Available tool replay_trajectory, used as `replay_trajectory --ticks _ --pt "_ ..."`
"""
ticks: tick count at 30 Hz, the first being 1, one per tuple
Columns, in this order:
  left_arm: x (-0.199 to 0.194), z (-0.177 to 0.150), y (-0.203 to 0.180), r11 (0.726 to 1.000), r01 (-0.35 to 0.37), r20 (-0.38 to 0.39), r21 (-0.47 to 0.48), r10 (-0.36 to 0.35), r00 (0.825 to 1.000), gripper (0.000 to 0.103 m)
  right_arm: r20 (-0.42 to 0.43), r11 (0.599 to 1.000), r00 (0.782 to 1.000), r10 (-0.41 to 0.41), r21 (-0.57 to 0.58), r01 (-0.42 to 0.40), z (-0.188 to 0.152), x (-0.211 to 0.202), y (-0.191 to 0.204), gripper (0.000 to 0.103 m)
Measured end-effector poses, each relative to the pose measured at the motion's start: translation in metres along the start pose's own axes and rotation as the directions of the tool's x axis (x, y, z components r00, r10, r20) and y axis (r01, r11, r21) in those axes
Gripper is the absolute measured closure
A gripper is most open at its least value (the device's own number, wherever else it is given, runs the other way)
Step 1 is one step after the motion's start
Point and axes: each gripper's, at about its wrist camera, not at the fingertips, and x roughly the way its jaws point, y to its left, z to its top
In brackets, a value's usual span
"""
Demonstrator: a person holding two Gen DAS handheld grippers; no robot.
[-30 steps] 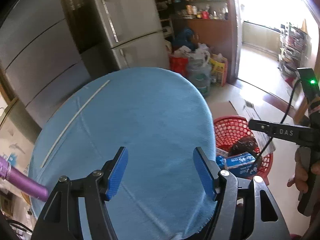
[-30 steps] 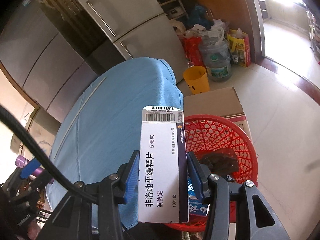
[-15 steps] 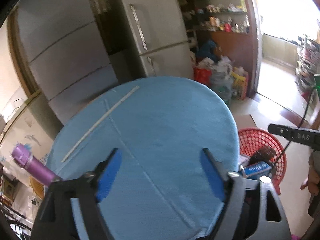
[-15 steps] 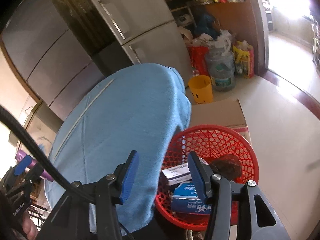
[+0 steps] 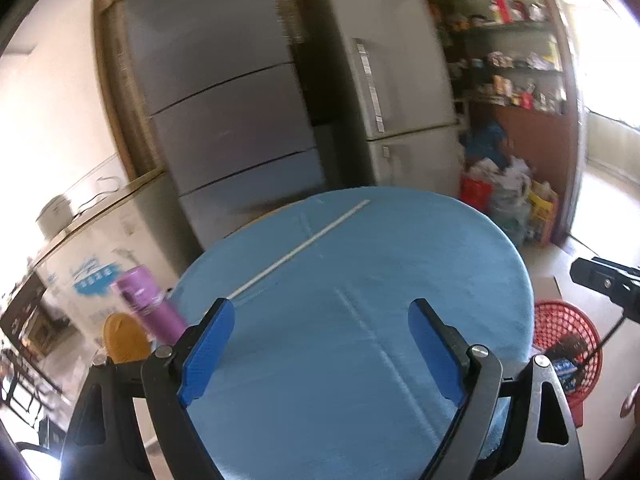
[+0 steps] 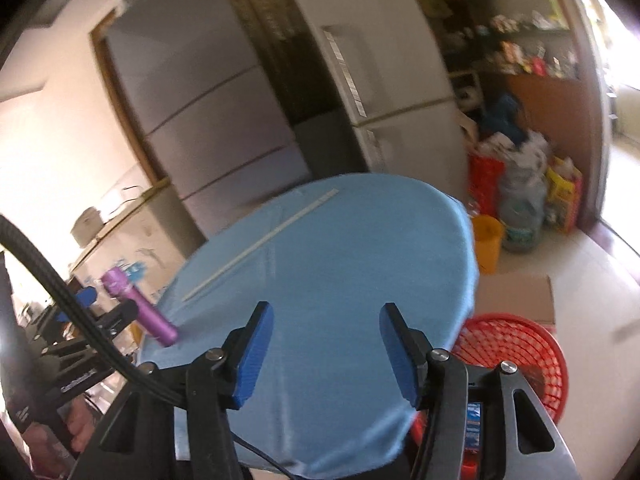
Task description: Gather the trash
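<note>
- Left tongs and right tongs both spread wide, nothing between their pads; likely raised to look over the surface for more trash
- Only a thin white strip lies on its blue cloth, near the far edge
- Red basket sits on the floor just beside the surface, handy for drops; boxes and a dark item already inside

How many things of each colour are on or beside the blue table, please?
White: 1, stick
Purple: 1, bottle
Red: 1, basket
Orange: 1, bucket
Total: 4
Both grippers, left and right, are open and hold nothing.
</note>
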Motion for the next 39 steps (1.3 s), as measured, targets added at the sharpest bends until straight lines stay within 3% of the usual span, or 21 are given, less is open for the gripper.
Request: replay_trajectory --ticks 7,20,39 --pt "-0.022 0.001 0.039 0.994 -0.076 0.029 -0.076 0.078 0.997 0.014 0.038 0.996 0.997 0.068 -0.069 -0.065 0.001 -0.006 0.047 0.04" --pt "-0.042 -0.006 0.065 0.988 -0.103 0.06 -0.114 0.111 0.992 0.013 0.092 0.983 0.995 0.047 -0.182 -0.03 0.002 -0.005 0.104 0.036" --pt "-0.046 -0.01 0.077 0.982 -0.113 0.06 -0.149 0.123 0.991 0.013 0.033 0.97 0.999 0.036 -0.243 -0.027 -0.015 0.007 0.126 0.036"
